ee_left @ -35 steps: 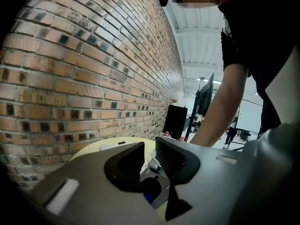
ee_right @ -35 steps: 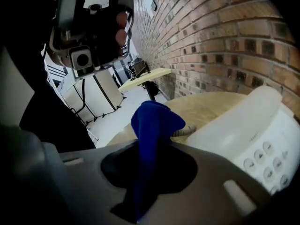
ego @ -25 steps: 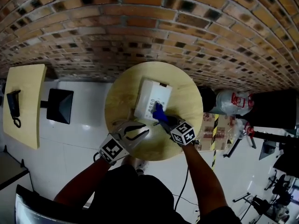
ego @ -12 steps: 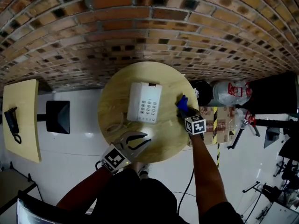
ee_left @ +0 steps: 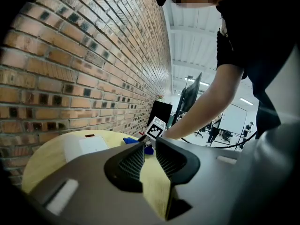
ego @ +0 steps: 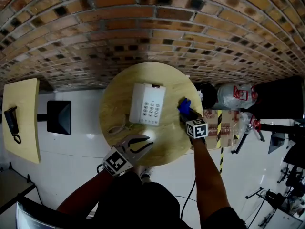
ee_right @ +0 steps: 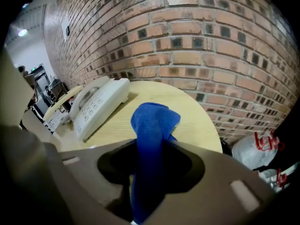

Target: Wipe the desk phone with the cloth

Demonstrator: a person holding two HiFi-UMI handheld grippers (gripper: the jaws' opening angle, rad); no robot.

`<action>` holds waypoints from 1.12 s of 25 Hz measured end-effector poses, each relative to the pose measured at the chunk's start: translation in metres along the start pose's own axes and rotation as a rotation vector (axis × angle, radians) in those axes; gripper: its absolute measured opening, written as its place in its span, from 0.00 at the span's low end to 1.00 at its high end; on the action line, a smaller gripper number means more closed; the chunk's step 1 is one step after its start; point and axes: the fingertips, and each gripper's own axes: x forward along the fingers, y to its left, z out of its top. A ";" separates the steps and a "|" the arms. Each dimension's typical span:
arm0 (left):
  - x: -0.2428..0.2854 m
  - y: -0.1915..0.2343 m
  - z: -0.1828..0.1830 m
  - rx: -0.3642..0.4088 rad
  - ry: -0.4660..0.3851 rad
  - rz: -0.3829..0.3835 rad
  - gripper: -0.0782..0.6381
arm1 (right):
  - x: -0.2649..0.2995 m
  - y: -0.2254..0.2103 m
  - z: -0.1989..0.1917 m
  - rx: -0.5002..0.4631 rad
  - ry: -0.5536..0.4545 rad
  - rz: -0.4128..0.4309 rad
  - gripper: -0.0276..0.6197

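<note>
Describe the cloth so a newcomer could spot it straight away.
Find the round wooden table against the brick wall, with the white desk phone near its centre. At the table's right edge in the head view, the blue cloth stands between the right gripper's fingers, which have just been opening. It is the only blue thing there.

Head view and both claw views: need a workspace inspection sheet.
Surface: round wooden table, bare wood.
Job's things: white phone mid-table, handset on; blue cloth to its right, apart from it.
Clutter: nothing seen.
Claws: left claw slightly open, empty, over the near edge; right claw jaws have just been opening, cloth upright between them, looks gripped.
Cables: curly phone cord on table; black cable below right arm.
Surroundings: brick wall, yellow side table, bags beside table.
</note>
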 end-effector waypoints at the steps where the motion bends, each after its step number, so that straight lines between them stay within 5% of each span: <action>1: 0.001 0.000 0.000 0.003 -0.004 0.000 0.22 | -0.003 0.000 0.004 -0.004 -0.011 -0.004 0.28; 11: 0.000 -0.017 0.034 0.056 -0.055 0.020 0.22 | -0.102 0.039 0.096 -0.132 -0.301 0.023 0.31; 17: -0.017 -0.041 0.067 0.086 -0.118 0.073 0.19 | -0.204 0.113 0.129 -0.160 -0.533 0.171 0.31; 24: -0.042 -0.091 0.101 0.129 -0.200 0.103 0.18 | -0.306 0.216 0.117 -0.198 -0.701 0.392 0.28; 28: -0.067 -0.127 0.117 0.124 -0.243 0.128 0.14 | -0.349 0.263 0.102 -0.273 -0.734 0.475 0.15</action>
